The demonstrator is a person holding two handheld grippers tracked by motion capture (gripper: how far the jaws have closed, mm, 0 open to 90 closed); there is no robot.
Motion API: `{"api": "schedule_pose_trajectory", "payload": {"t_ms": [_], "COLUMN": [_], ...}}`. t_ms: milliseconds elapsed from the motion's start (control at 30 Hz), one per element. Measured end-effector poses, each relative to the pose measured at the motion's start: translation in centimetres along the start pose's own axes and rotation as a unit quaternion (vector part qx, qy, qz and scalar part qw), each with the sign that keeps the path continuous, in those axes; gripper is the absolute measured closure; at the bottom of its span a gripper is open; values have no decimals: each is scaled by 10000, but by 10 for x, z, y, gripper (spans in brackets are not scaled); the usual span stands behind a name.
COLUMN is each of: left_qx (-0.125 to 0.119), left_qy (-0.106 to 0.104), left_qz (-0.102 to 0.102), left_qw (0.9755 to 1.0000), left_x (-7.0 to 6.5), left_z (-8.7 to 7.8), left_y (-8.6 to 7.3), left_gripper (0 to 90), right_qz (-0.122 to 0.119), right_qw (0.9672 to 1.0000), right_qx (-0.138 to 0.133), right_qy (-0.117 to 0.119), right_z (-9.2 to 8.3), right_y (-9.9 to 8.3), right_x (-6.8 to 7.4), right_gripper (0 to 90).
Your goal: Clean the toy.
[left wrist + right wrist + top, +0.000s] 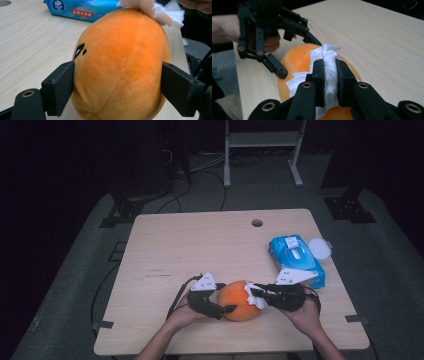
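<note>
The right gripper (329, 82) pinches a crumpled white wipe (329, 65) against the round orange plush toy (297, 60); the left gripper (298, 56) straddles that toy.

orange plush toy (120, 65) — base cut off by frame | wipes pack (82, 8) — top cropped, print unreadable

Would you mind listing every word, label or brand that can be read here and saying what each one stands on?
"Vinda": white brand word on the blue wipes pack, left gripper view.
Chinese characters on the pack's red band: too blurred to read.
Faint marks on the table, high view: too small to read.
</note>
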State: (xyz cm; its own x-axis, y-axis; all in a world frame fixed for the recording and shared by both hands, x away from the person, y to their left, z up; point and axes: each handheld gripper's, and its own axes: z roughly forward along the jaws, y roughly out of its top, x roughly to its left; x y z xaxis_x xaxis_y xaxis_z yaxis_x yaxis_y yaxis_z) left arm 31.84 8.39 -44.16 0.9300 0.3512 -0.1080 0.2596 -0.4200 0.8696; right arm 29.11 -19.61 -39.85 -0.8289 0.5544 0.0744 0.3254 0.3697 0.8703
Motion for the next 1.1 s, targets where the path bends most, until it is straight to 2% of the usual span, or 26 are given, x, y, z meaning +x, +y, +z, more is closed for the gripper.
{"api": "schedule_pose_trajectory", "payload": {"t_ms": [133, 200, 333, 367, 433, 500, 567, 733, 800, 867, 900, 967, 1000, 1033, 1100], "left_qx": [-42, -36, -31, -48, -34, -197, -355, -188, -186, -214, -240, -297, -356, -409, -445], "left_qy": [-11, 5, 44, 37, -32, -204, -308, -446, -417, -328, -246, -242, -233, -220, -193], "left_qz": [-68, -59, 29, 68, 181, 192, 89, 18, 68, -3, 50, 42, 54, 84, 138], "left_qw": [10000, 10000, 10000, 10000, 9998, 9994, 9989, 9988, 9989, 9992, 9994, 9993, 9991, 9989, 9987], "left_x": [1, 0, -5, -6, -6, -4, -1, 1, -1, -3, -4, -5, -6, -9, -13], "left_z": [0, 1, 3, 3, 2, -1, -1, 9, 10, 9, 7, 6, 5, 4, 1], "left_y": [0, 1, 3, 3, 4, 3, 1, -6, -6, -3, -1, 2, 4, 8, 14], "left_gripper": [191, 192, 201, 200, 186, 147, 119, 76, 110, 191, 229, 288, 311, 318, 323], "right_qz": [199, 256, 216, 154, -31, 44, 76, 265, 338, 415, 407, 297, 286, 286, 219], "right_qw": [9996, 9993, 9996, 9997, 10000, 10000, 10000, 9996, 9994, 9991, 9991, 9994, 9993, 9991, 9991], "right_qx": [68, 41, -190, -187, -39, 4, 15, -25, -42, -66, -87, -148, -217, -287, -333], "right_qy": [-202, -283, 39, 103, 40, 83, 60, 73, 61, 19, 14, -8, 65, 148, 169], "right_z": [-5, -10, -9, -7, -1, 2, 0, -7, -8, -8, -9, -10, -11, -12, -11], "right_y": [-8, -8, 3, 5, 5, 0, -3, -9, -10, -9, -7, -1, 1, 4, 7], "right_x": [-13, -14, -3, 0, 4, 2, -1, -9, -13, -15, -13, -8, -5, -3, 0], "right_gripper": [779, 781, 779, 779, 779, 779, 779, 775, 774, 777, 779, 783, 783, 783, 783]}}
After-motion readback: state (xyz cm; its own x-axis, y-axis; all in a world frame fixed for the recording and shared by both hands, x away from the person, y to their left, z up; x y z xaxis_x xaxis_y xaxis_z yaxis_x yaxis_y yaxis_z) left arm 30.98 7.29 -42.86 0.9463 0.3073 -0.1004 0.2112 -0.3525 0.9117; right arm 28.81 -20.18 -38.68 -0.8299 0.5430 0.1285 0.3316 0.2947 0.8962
